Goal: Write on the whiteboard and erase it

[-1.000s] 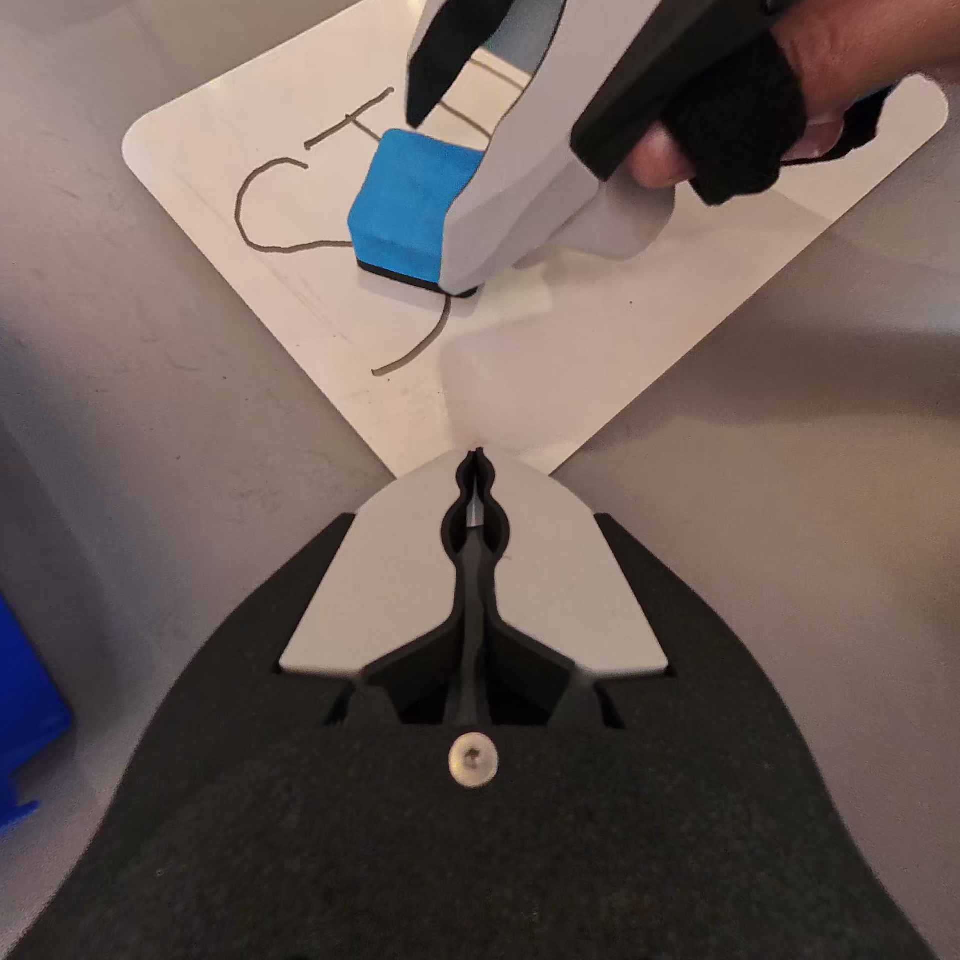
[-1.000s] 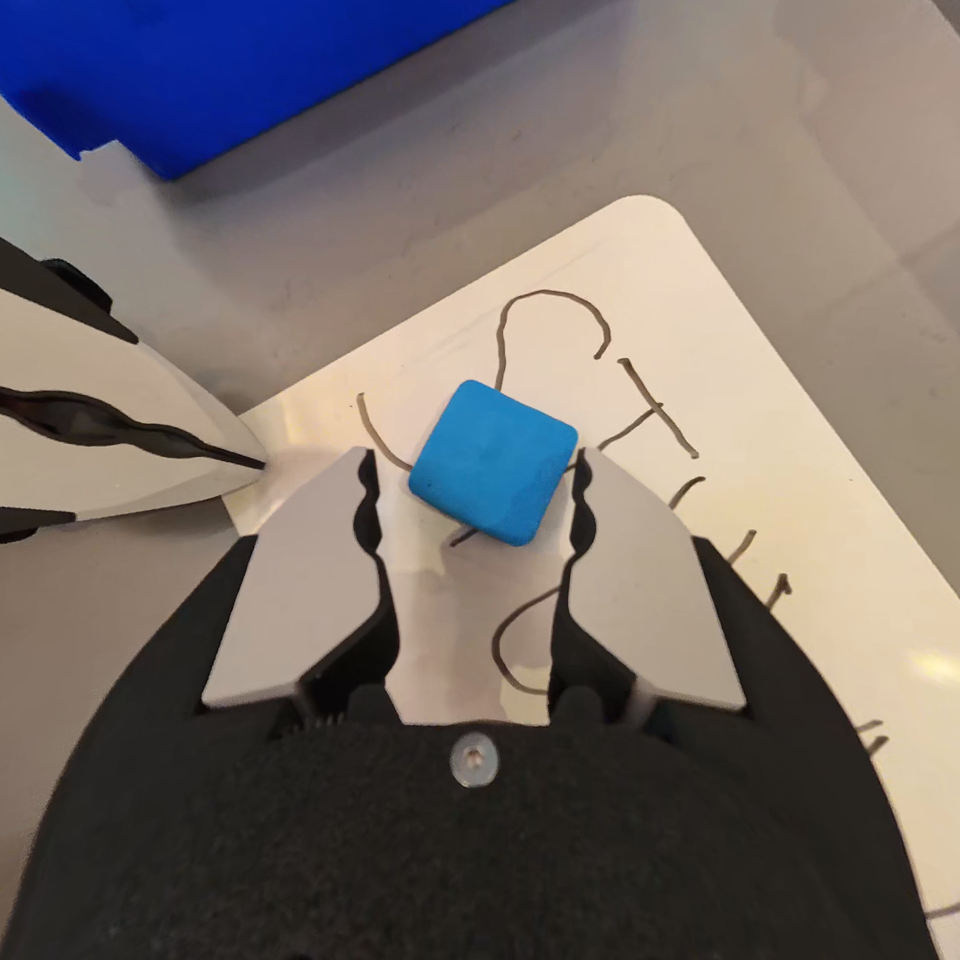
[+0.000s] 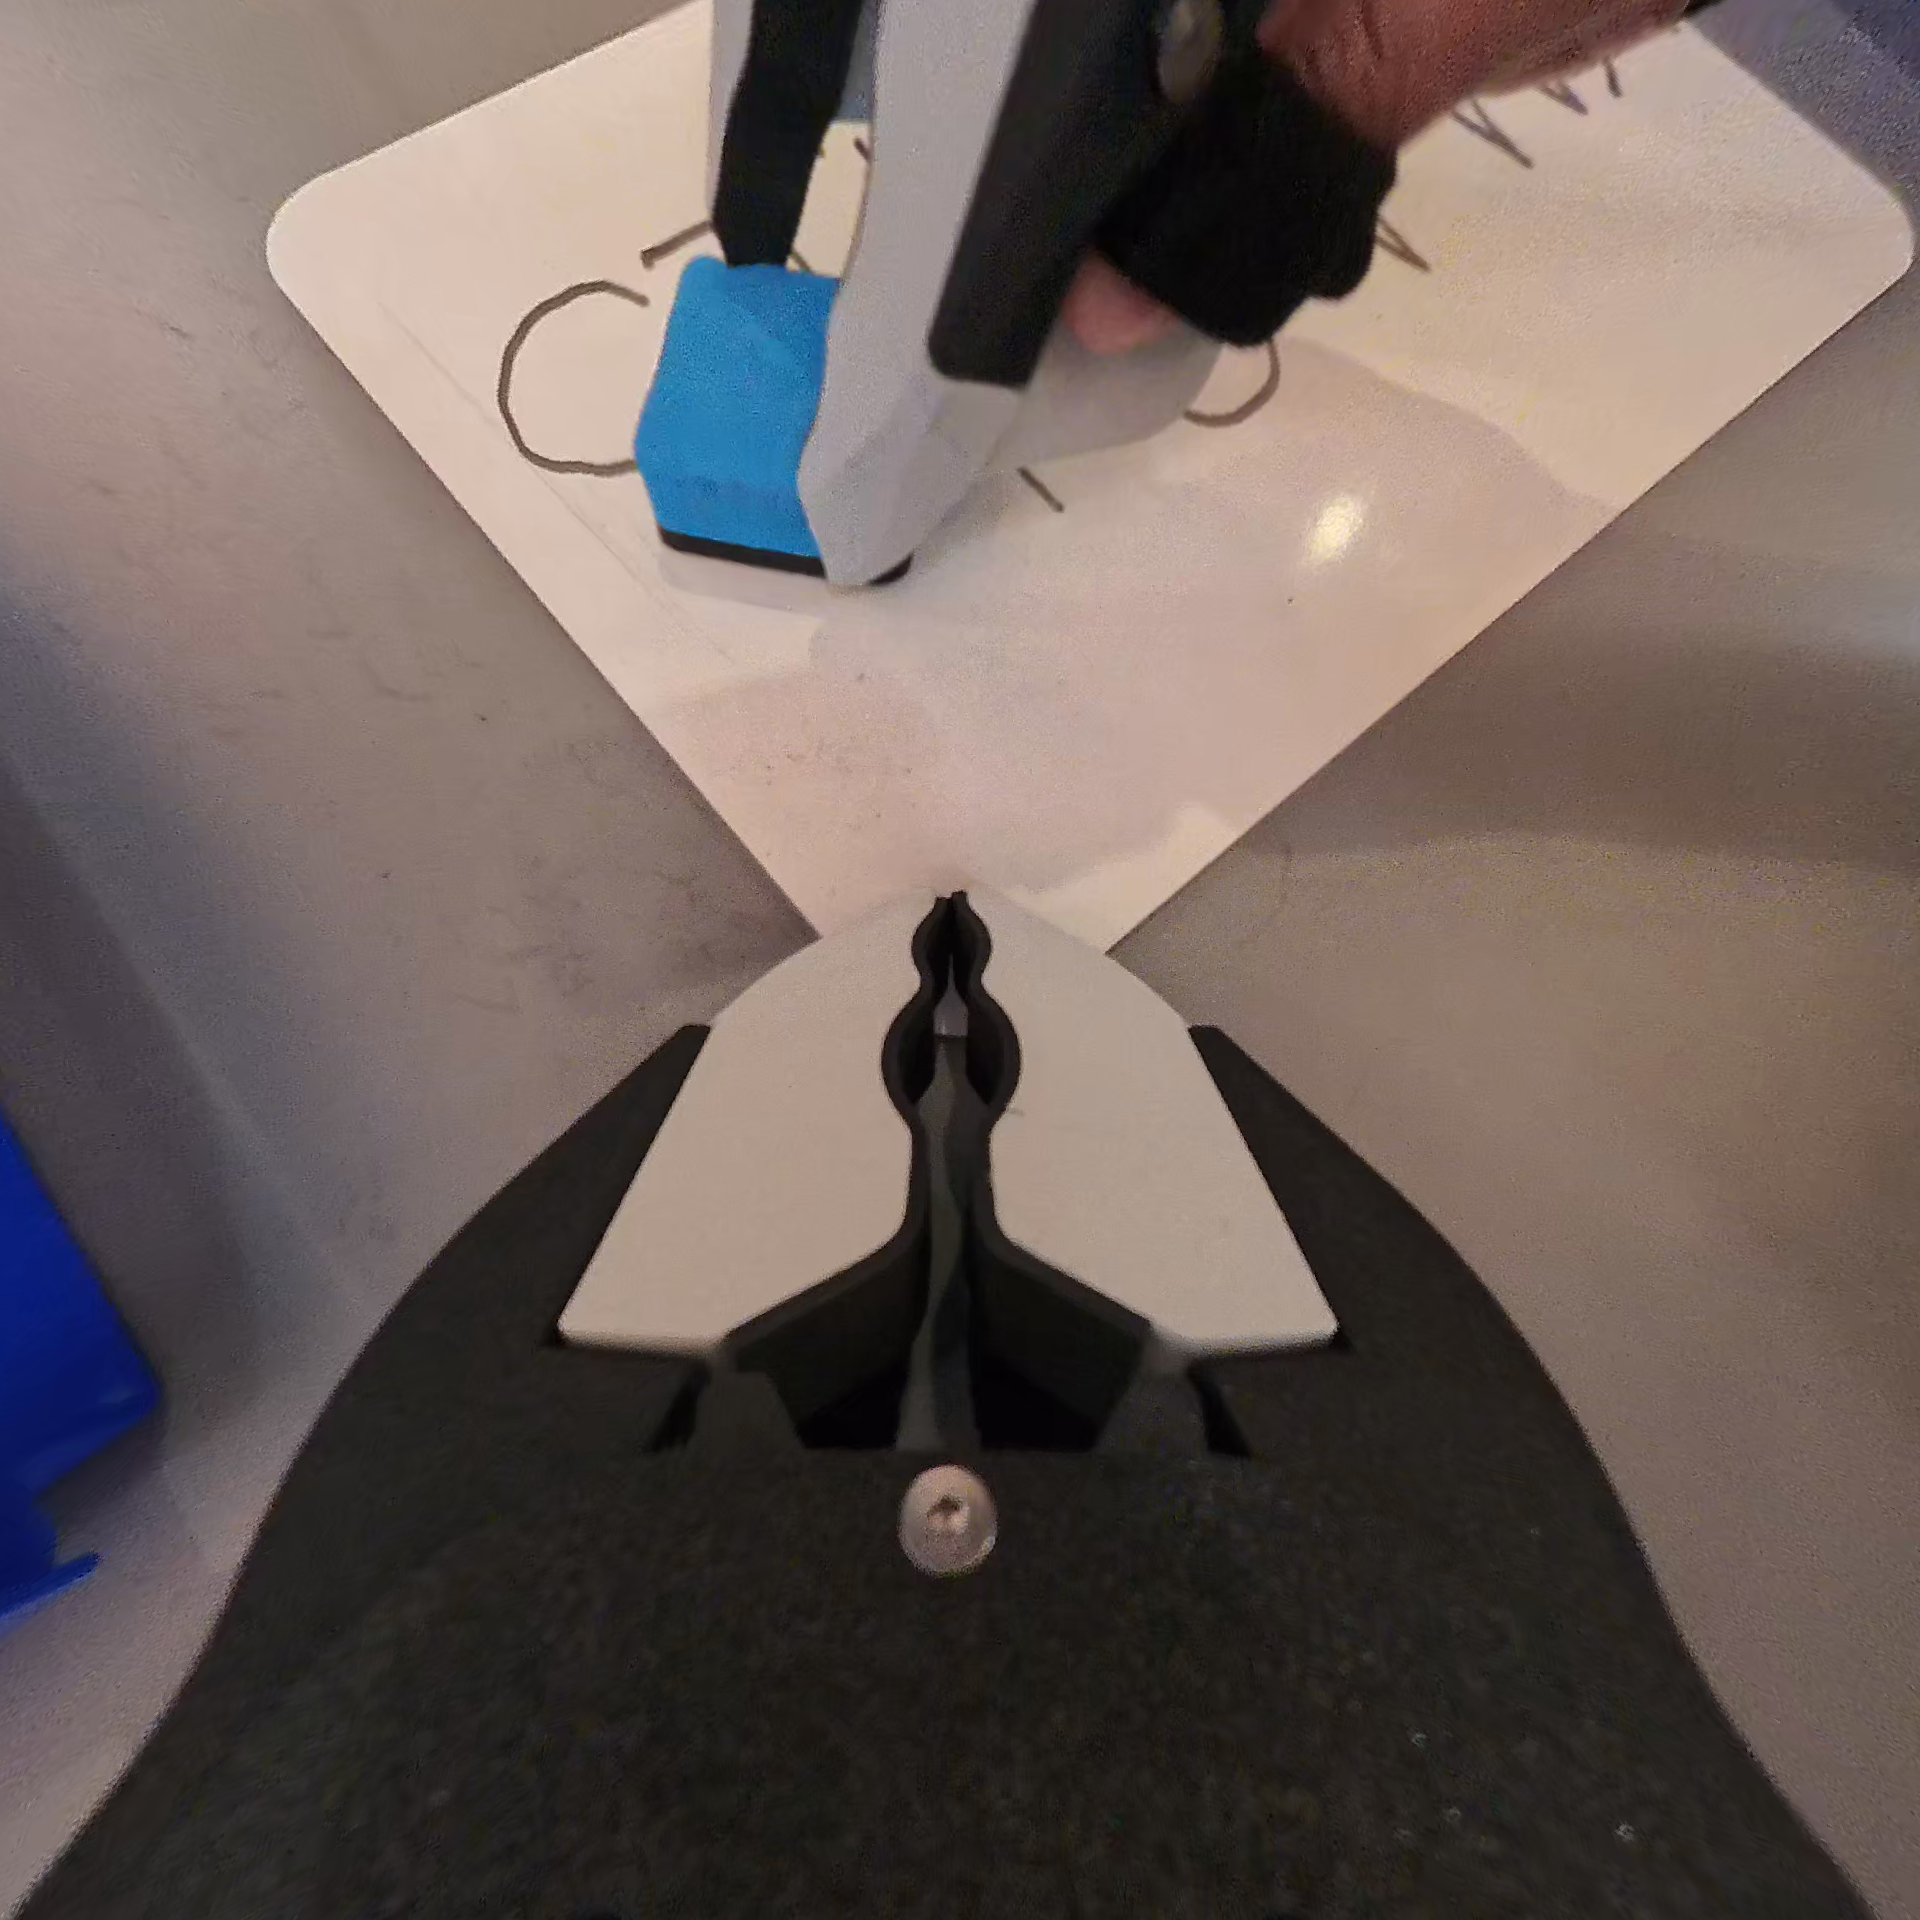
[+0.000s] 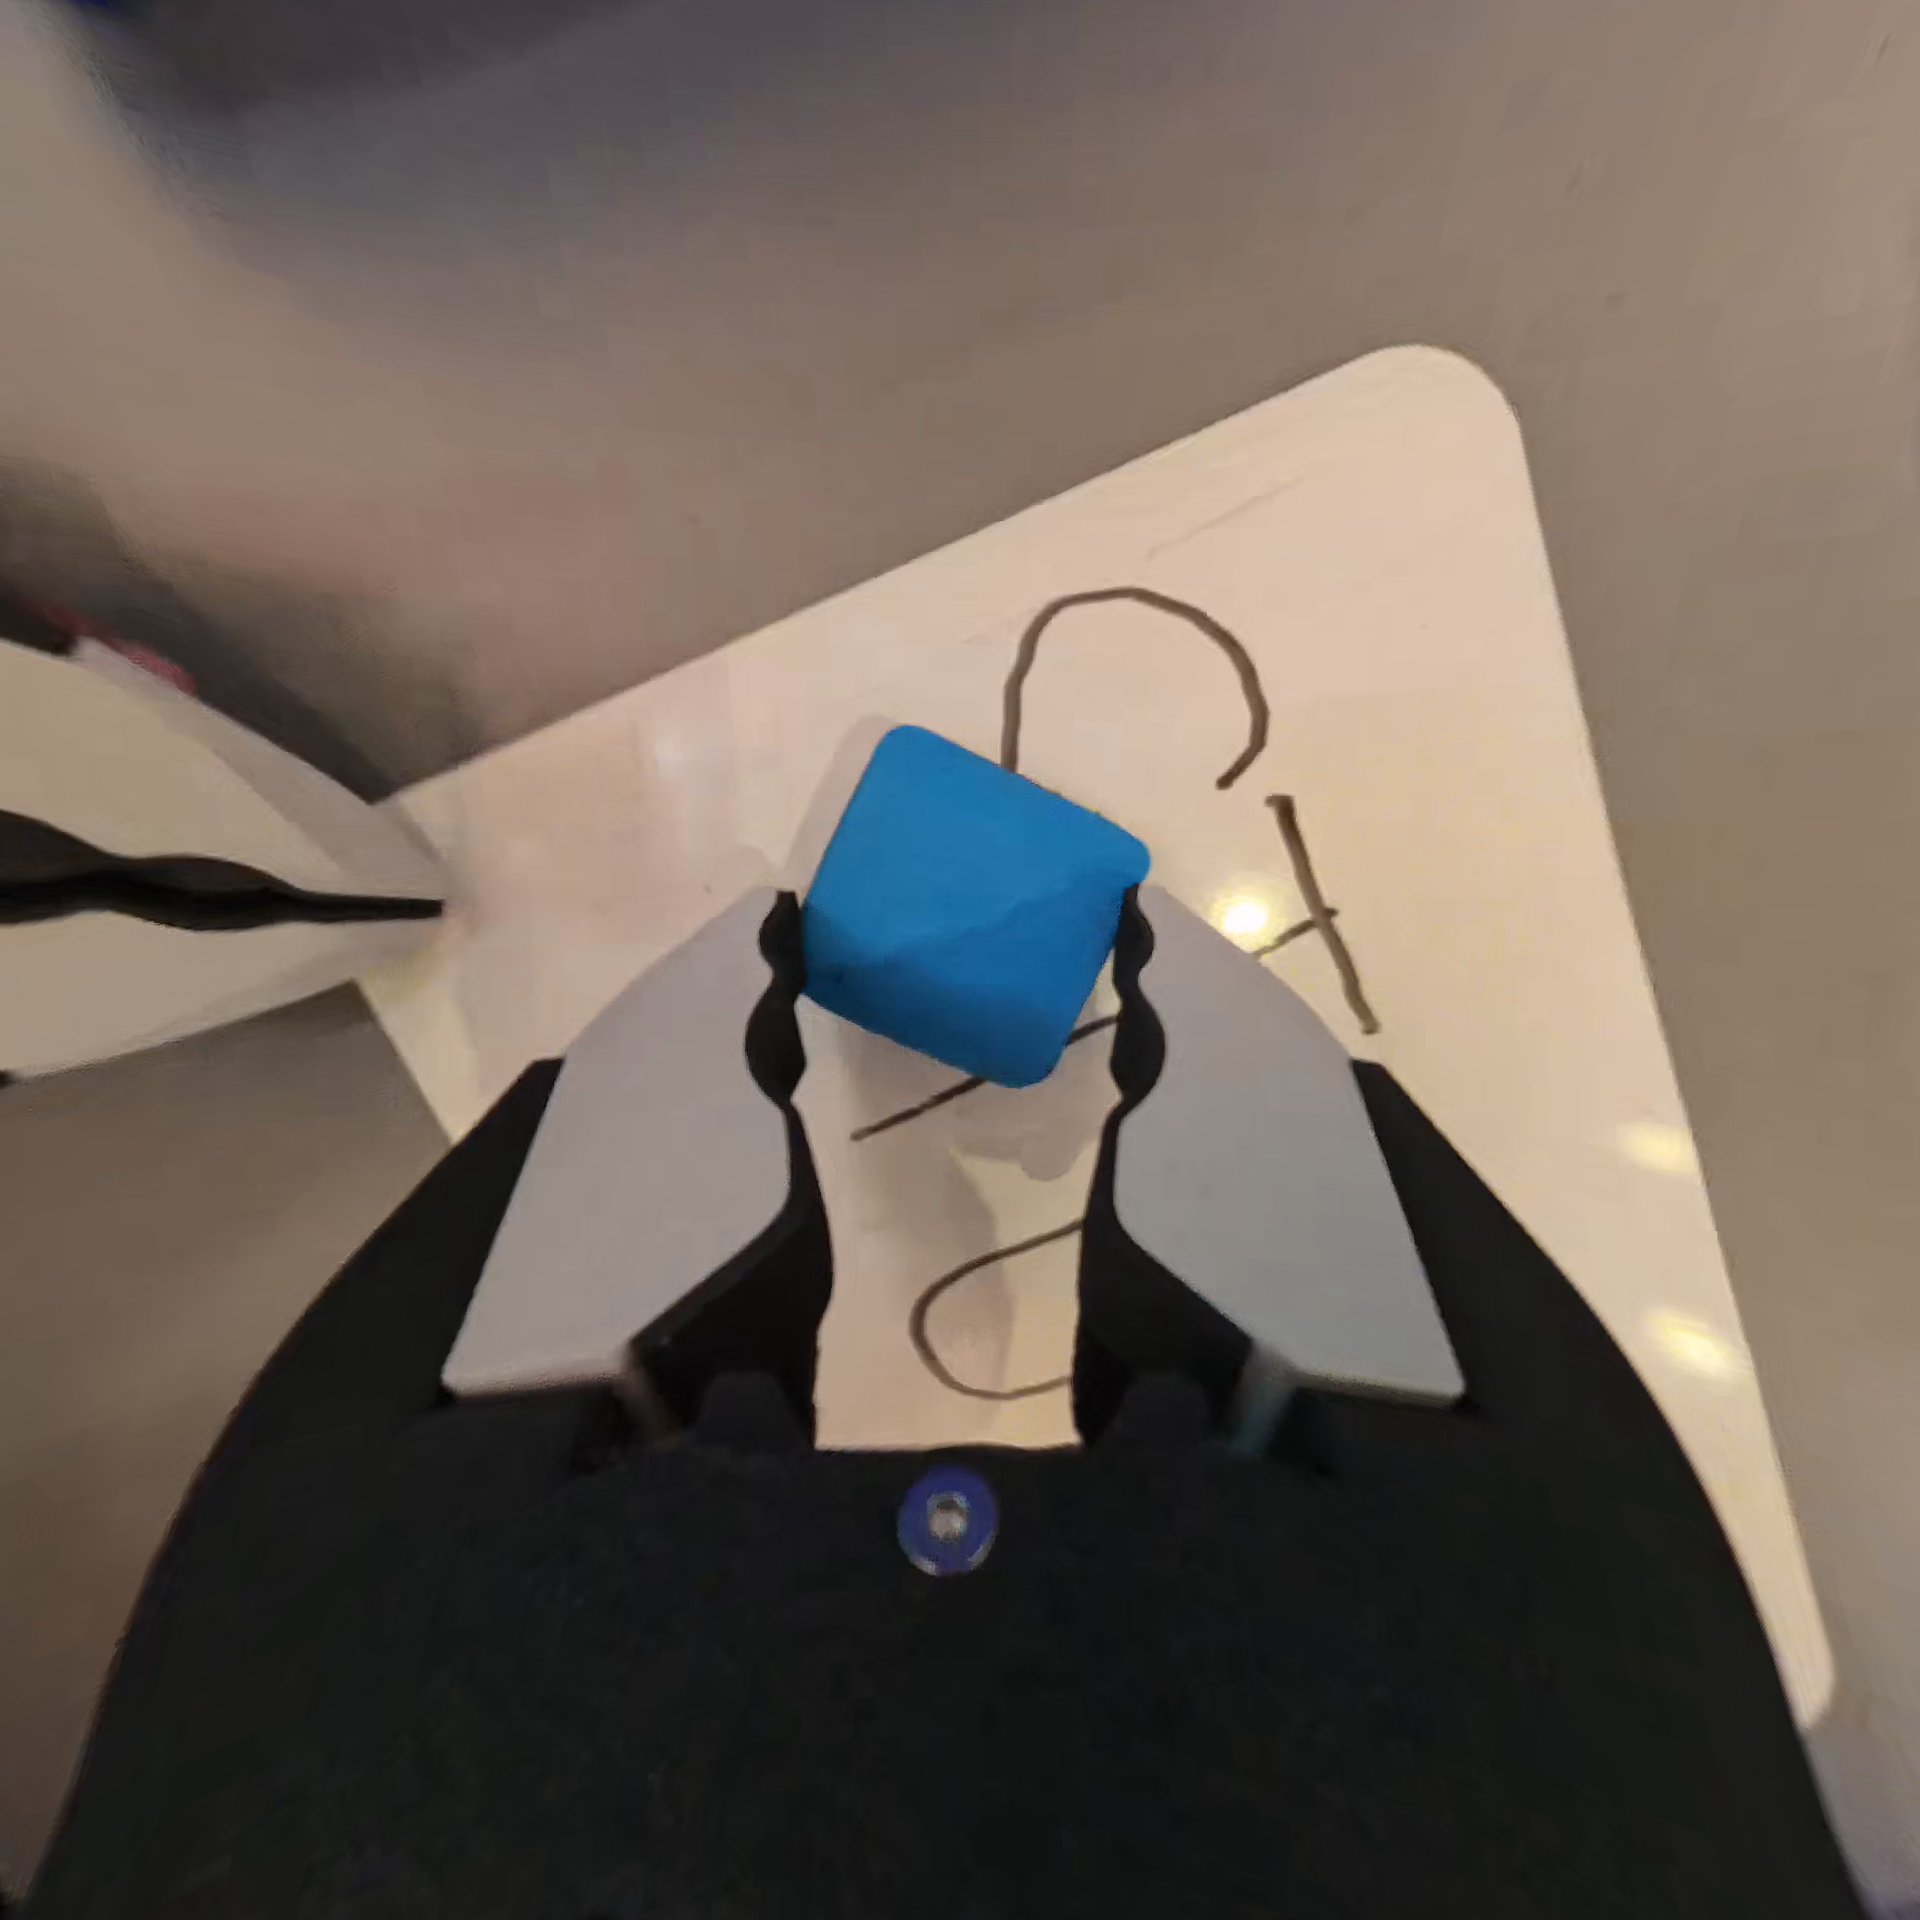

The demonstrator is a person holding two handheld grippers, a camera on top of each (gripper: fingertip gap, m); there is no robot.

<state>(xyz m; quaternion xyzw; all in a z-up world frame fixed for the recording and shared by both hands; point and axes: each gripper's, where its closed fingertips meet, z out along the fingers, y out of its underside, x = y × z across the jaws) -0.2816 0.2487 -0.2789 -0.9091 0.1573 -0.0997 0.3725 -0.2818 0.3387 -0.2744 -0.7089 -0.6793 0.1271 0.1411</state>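
Whiteboard (image 3: 1195,665) lay flat on a plain grey table (image 3: 312,727), dark scribbles on it. Right gripper (image 4: 956,914) pinched the blue eraser (image 4: 966,904) against the board; left gripper (image 3: 953,914) sat fully closed, empty, at the board's corner.

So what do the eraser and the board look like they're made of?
Eraser: matte blue foam by the look, soft rounded edges, with a thin dark base layer, probably felt. Whiteboard: smooth glossy white sheet, showing light glints; plastic or coated metal, can't tell.
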